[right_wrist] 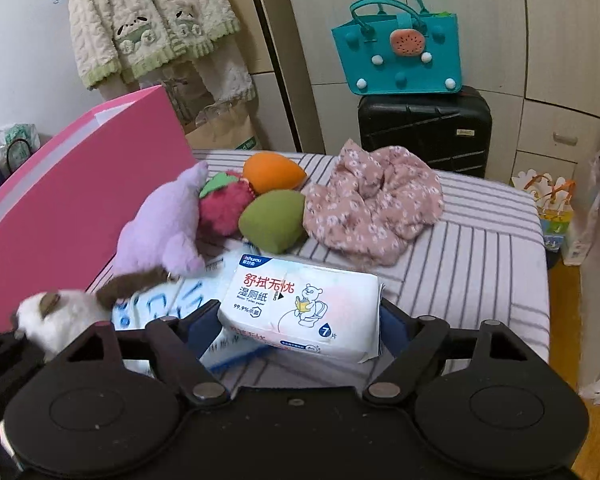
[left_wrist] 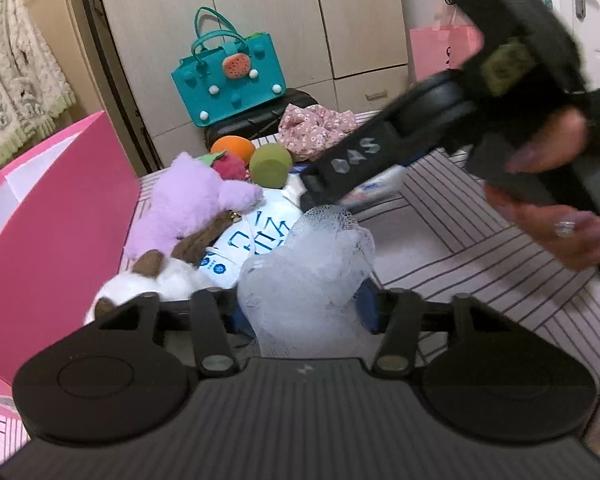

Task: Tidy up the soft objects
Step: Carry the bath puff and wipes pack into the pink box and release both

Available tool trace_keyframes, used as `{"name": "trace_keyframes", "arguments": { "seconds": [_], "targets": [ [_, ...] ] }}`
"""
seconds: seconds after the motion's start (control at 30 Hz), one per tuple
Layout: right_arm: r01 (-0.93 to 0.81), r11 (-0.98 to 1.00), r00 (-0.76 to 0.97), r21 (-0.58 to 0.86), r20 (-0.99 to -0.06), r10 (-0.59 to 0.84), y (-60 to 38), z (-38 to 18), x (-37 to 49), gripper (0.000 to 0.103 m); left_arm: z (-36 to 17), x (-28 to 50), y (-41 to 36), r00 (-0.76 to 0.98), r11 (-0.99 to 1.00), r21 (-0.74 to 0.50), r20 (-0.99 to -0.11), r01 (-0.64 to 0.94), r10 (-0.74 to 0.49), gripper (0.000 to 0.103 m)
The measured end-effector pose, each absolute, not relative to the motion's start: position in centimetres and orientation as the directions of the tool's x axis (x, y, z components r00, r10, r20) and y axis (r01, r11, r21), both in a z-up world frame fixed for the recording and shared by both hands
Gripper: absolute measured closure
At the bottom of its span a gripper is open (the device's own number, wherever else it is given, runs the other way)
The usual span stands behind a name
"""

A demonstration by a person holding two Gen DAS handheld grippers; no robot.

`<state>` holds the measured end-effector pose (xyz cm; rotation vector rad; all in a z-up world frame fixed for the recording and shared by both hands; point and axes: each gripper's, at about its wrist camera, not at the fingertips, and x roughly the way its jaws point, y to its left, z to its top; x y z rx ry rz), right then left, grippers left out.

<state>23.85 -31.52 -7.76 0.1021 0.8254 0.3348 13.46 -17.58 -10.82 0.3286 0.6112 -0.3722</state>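
Wipes pack [right_wrist: 300,308] between right fingers [right_wrist: 204,320]
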Motion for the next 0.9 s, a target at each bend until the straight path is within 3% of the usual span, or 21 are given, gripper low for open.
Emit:
{"name": "trace_keyframes", "arguments": {
  "seconds": [0.07, 0.13, 0.3, 0.47, 0.9],
  "targets": [
    [-0.257, 0.941, 0.626, 0.22, -0.704, 0.336, -31.8, -7.7, 23.2, 0.018, -10.8, 13.4, -17.3, 0.736, 0.881, 0.153, -0.623, 0.447, -0.265, 0.076],
    [-0.265, 0.938, 0.622, 0.225, -0.703, 0.344, -32.1, -7.6, 22.3, 0.018, -10.4, 13.4, -17.1, 0.73, 0.88, 0.139, -0.624, 0.453, -0.277, 0.078],
    [-0.279, 0.934, 0.624, 0.224, -0.696, 0.354, -32.7, -6.6, 20.3, 0.018, -8.1, 12.9, -15.8, 0.728, 0.87, 0.116, -0.606, 0.479, -0.32, 0.079],
    [-0.299, 0.927, 0.618, 0.227, -0.694, 0.369, -33.1, -4.9, 18.5, 0.018, -5.2, 13.2, -13.2, 0.669, 0.852, 0.015, -0.626, 0.524, -0.401, 0.079],
    [-0.332, 0.907, 0.564, 0.259, -0.716, 0.411, -32.1, -1.8, 14.5, 0.018, 1.0, 13.3, -8.9, 0.639, 0.83, -0.034, -0.622, 0.556, -0.454, 0.079]
  ]
}}
